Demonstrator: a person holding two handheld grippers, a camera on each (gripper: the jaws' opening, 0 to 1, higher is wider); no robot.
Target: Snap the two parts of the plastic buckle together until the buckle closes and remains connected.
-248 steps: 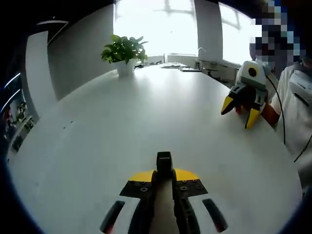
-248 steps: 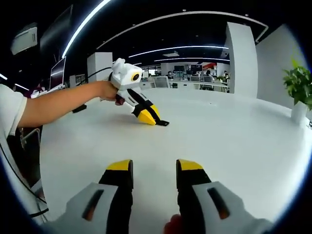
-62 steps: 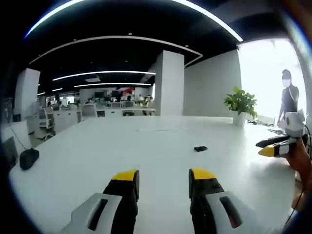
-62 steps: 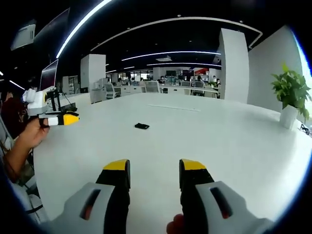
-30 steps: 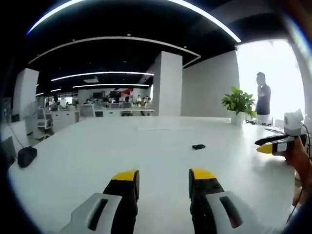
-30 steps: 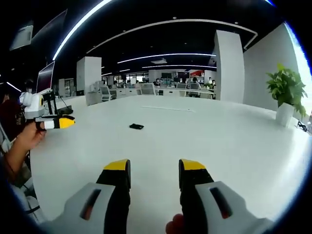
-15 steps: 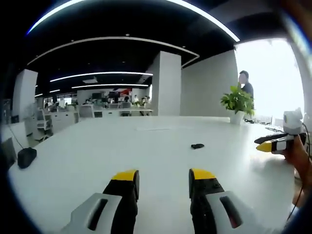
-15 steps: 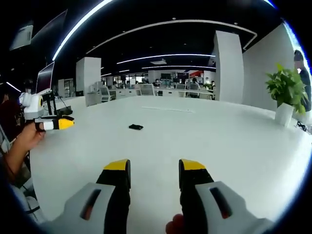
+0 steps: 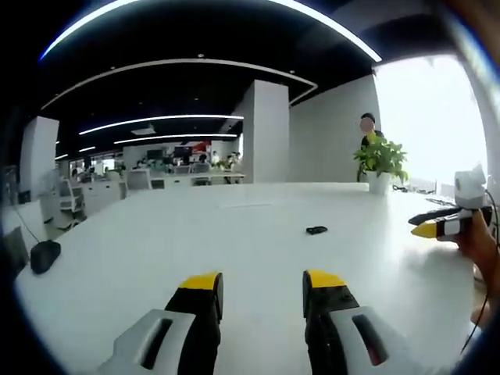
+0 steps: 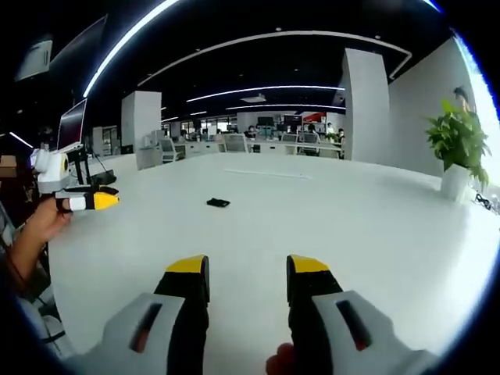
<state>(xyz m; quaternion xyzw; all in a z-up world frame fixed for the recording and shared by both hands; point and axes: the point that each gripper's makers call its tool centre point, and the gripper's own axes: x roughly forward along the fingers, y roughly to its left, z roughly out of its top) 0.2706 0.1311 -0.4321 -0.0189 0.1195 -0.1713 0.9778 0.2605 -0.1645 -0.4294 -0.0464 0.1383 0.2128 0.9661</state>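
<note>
Well out on the broad white table (image 9: 141, 258), a small black plastic buckle (image 9: 316, 230) lies flat and alone, touched by neither tool. In the left gripper view it sits ahead and a little to the right of the left gripper (image 9: 262, 287), whose yellow-tipped black jaws stand spread with nothing between them. In the right gripper view the same buckle (image 10: 218, 203) lies ahead and a little to the left of the right gripper (image 10: 248, 273), also spread and empty. So the buckle rests between the two lines of sight, well apart from both tools, and neither looks clearly nearer. Its long axis seems to run roughly across both views, though it is too small to say whether its two halves are already joined or merely lying end to end.

Each tool also shows at the edge of the other's view, held up off the table in a hand. A green potted plant (image 10: 458, 148) stands far off to the right, and a dark computer mouse (image 9: 44, 255) sits near the table's left edge.
</note>
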